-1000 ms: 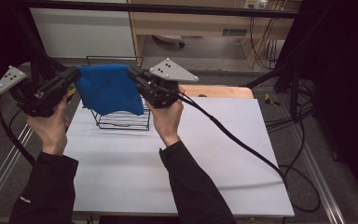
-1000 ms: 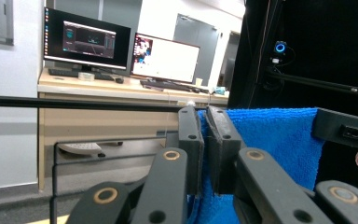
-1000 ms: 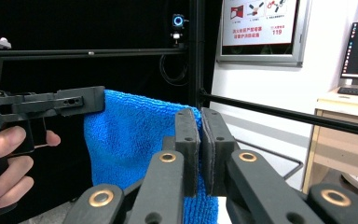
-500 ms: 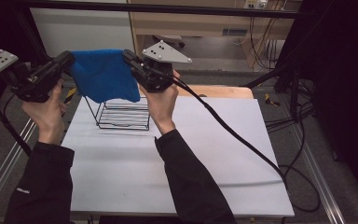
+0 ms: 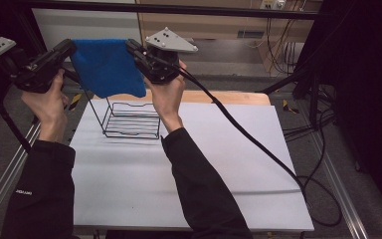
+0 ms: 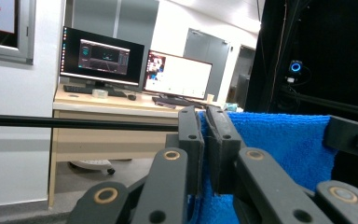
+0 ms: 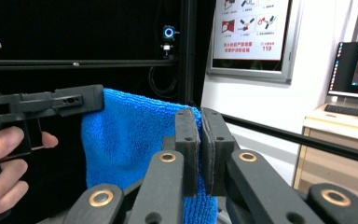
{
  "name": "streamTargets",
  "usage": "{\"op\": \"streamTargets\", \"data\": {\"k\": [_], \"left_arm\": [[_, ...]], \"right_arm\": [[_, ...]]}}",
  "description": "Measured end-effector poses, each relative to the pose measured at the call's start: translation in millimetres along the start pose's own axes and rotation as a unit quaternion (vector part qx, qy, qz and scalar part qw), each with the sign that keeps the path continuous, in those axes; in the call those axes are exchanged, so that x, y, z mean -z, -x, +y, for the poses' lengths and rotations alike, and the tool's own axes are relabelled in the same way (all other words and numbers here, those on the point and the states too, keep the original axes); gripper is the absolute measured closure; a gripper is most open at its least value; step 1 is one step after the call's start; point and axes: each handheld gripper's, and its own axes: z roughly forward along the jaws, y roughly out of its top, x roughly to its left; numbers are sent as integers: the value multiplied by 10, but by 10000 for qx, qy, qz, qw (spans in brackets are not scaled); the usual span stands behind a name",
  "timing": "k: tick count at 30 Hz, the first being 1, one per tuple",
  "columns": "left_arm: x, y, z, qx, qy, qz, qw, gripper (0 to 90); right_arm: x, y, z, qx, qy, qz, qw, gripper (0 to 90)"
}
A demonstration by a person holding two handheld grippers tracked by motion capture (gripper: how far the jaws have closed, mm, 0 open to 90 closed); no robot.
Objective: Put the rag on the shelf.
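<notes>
1. Your table (image 5: 219,164) has a plain white top, and past its far edge a strip of bare wood (image 5: 214,97) shows.
2. A black wire rack (image 5: 129,119) stands on the far left part of the white top. It is open at the top, with thin wire bars along its floor.
3. Black frame rails (image 5: 179,10) run around the table, and dark curtains close off the right side.
4. Behind the table stands a pale wooden desk (image 6: 107,105) with two lit monitors (image 6: 135,60), a keyboard and a mouse. A framed poster (image 7: 249,37) hangs on the white wall.
5. Cables (image 5: 323,199) lie looped on the grey floor to the right of the table.
6. Your left gripper (image 5: 72,47) is raised above the table's far left corner. Its jaws are pressed together on the upper left corner of the blue cloth (image 5: 107,64); in the left gripper view the blue terry sits squeezed between the two pads.
7. Your right gripper (image 5: 129,46) is at about the same height, just to the right. Its jaws are likewise closed tight on the cloth's upper right corner, with blue fabric pinched between the pads in the right gripper view.
8. The cloth is stretched between your two grippers and hangs down as a flat sheet in the air. Its lower edge is above the rack and clear of it.
</notes>
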Motion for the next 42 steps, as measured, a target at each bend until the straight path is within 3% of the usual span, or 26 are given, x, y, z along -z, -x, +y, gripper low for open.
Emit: {"op": "streamTargets", "data": {"k": [11,23,26,30,34,37,42], "left_arm": [[-157,-149,128,97,26,129,9999,847],[-406,-121,265,-118,59,285,9995,847],[-474,-135,238,-163,28,315,9994,847],[-539,-196,160,-77,-22,283,9996,847],[-565,-269,69,-78,-105,284,9995,847],[-558,-319,-12,13,-139,203,9997,847],[-539,-321,-149,-30,-252,166,9995,847]], "right_arm": [[-238,59,64,-18,-26,-13,10000,867],[-364,216,170,13,8,-205,9998,865],[-406,266,148,70,-82,-304,9995,865],[-478,323,84,117,-242,-403,9988,866],[-525,330,15,313,-379,-445,9978,865],[-541,345,-35,235,-407,-418,9980,865],[-510,357,-143,98,-566,-394,9976,865]]}}
